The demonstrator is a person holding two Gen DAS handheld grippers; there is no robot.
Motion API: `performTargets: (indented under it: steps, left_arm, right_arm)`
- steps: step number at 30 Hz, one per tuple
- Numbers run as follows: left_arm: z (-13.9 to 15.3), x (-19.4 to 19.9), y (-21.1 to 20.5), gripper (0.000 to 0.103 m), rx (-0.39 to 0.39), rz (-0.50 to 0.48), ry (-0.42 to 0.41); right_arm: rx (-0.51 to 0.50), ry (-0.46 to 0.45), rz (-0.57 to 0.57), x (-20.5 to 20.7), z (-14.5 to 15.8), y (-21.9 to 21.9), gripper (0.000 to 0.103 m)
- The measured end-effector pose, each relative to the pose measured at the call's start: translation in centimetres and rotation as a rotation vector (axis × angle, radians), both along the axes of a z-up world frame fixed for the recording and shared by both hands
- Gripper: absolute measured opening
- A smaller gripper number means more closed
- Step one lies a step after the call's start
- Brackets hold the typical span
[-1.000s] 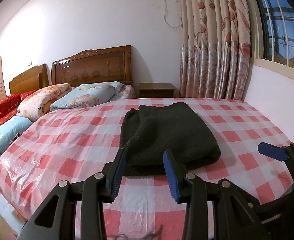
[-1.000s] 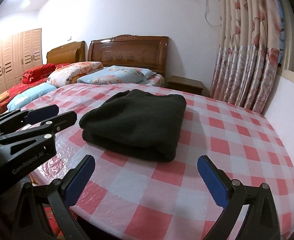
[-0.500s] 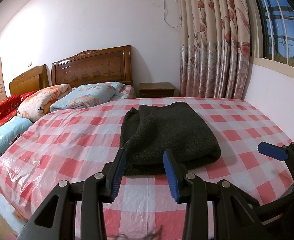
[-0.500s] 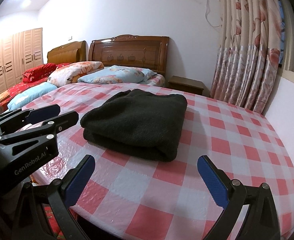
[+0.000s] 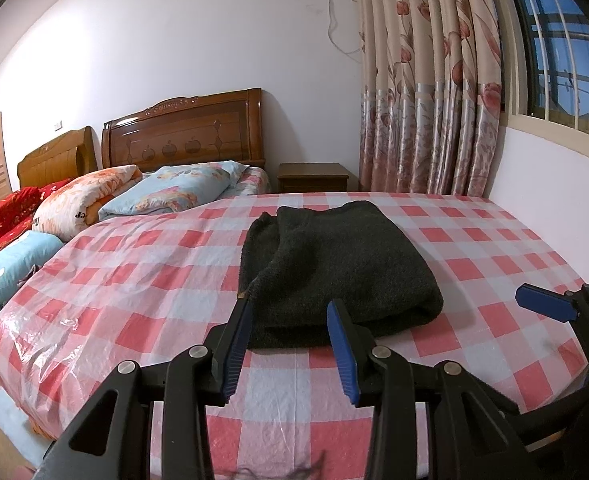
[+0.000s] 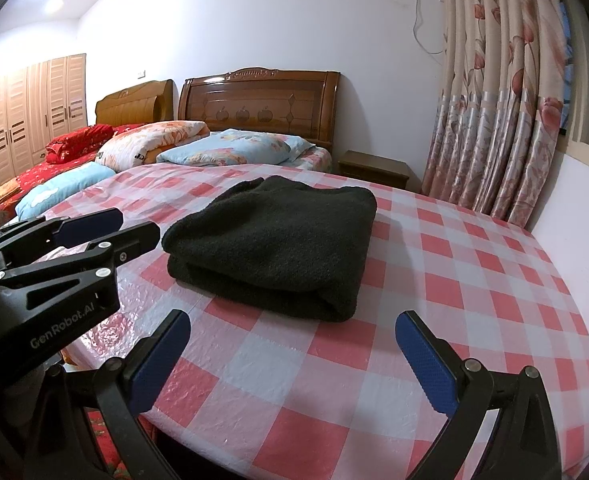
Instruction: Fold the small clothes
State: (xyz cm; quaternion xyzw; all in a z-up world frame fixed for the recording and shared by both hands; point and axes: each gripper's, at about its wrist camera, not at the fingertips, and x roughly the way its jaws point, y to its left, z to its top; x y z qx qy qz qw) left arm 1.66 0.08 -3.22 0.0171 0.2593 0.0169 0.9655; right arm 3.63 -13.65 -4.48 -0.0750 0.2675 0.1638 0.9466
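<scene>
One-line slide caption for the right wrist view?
Folded dark fleece garment lies on the pink checked plastic-covered bed; open right claw holds nothing, short of it.

Folded garment [image 6: 278, 240] mid-cloth; checkered cloth [image 6: 454, 280] bare around it.

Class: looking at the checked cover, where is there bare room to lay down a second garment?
Free: between the dark folded garment and the wall, and along the near edge of the checked cover. Crowded: the pillows by the headboard.
</scene>
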Motion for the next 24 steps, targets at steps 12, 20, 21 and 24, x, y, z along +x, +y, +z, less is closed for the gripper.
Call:
performTargets:
  steps: [12, 20, 21, 24]
  left_arm:
    - [-0.03, -0.02, -0.04, 0.039, -0.001, 0.0, 0.0]
    - [-0.16, 0.03, -0.03, 0.039, -0.001, -0.002, 0.002]
    - [-0.15, 0.03, -0.03, 0.039, -0.001, -0.002, 0.002]
    - [-0.13, 0.03, -0.02, 0.039, -0.002, -0.002, 0.003]
  right_arm:
    - [-0.004, 0.005, 0.004, -0.02, -0.33, 0.08, 0.103]
    - [-0.004, 0.005, 0.004, 0.0, -0.31, 0.09, 0.103]
    - [-0.004, 0.006, 0.004, 0.01, -0.3, 0.09, 0.103]
    - [-0.005, 0.006, 0.004, 0.01, -0.3, 0.1, 0.103]
